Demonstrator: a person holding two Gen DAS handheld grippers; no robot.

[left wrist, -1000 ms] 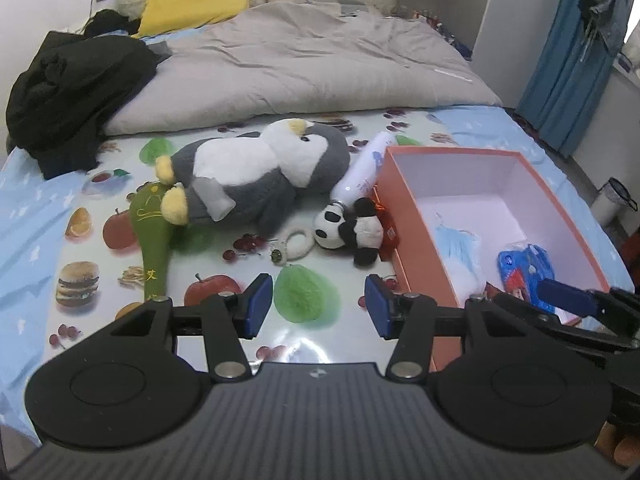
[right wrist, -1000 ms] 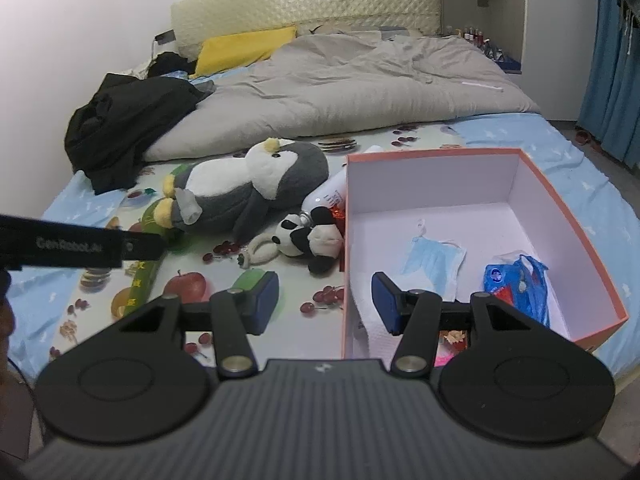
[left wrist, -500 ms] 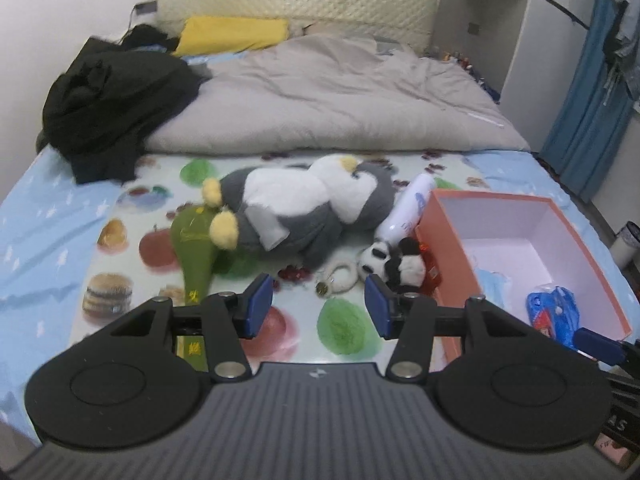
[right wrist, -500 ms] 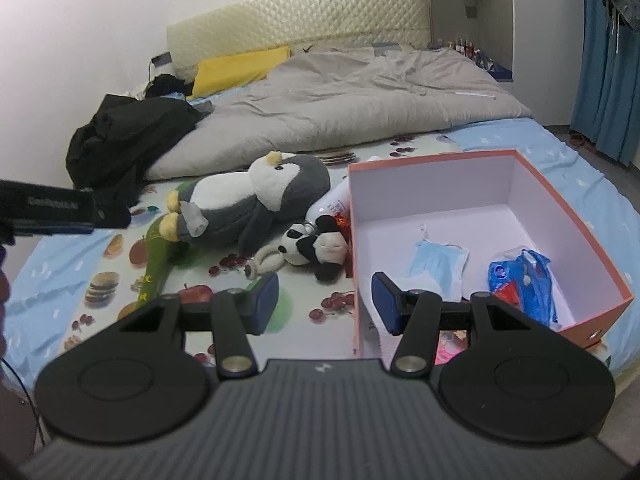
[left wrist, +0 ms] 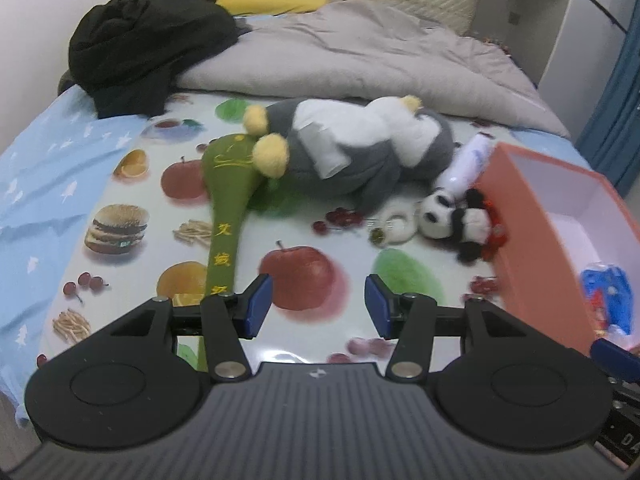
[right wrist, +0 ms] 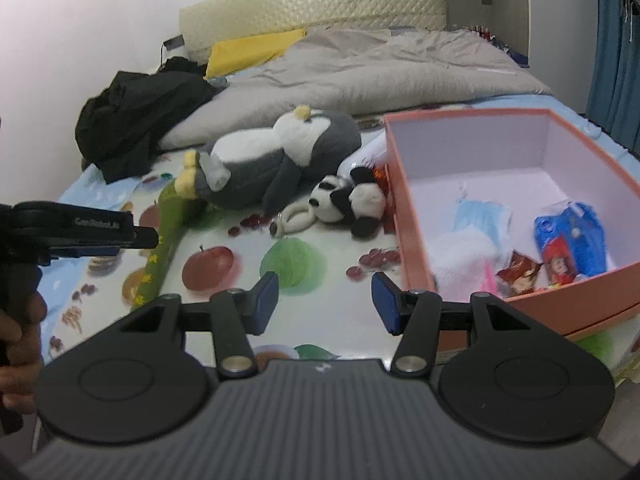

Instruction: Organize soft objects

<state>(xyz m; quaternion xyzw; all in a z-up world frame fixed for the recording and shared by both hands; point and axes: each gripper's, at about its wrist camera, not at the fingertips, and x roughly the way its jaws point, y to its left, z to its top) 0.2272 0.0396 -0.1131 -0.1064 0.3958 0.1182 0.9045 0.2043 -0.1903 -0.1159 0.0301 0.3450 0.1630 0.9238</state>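
A grey and white penguin plush (left wrist: 360,156) (right wrist: 276,160) lies on the fruit-print mat (left wrist: 304,272). A small panda plush (left wrist: 460,220) (right wrist: 348,200) lies beside an orange box (left wrist: 532,248) (right wrist: 404,220). A green padded mallet (left wrist: 226,200) (right wrist: 164,236) lies left of the penguin. My left gripper (left wrist: 318,306) is open and empty above the mat, short of the toys. My right gripper (right wrist: 324,300) is open and empty near the box's left wall. The left gripper's side also shows in the right wrist view (right wrist: 80,230).
The box holds a blue face mask (right wrist: 482,216), a white cloth (right wrist: 464,256) and snack packets (right wrist: 568,240). A white bottle (left wrist: 468,164) and a white ring (left wrist: 394,222) lie by the panda. A grey duvet (left wrist: 380,56) and black clothes (left wrist: 140,40) lie behind.
Both grippers have shifted left and moved nearer the mat; the toys look larger and the box has slid toward the right of both views. Both stay open.
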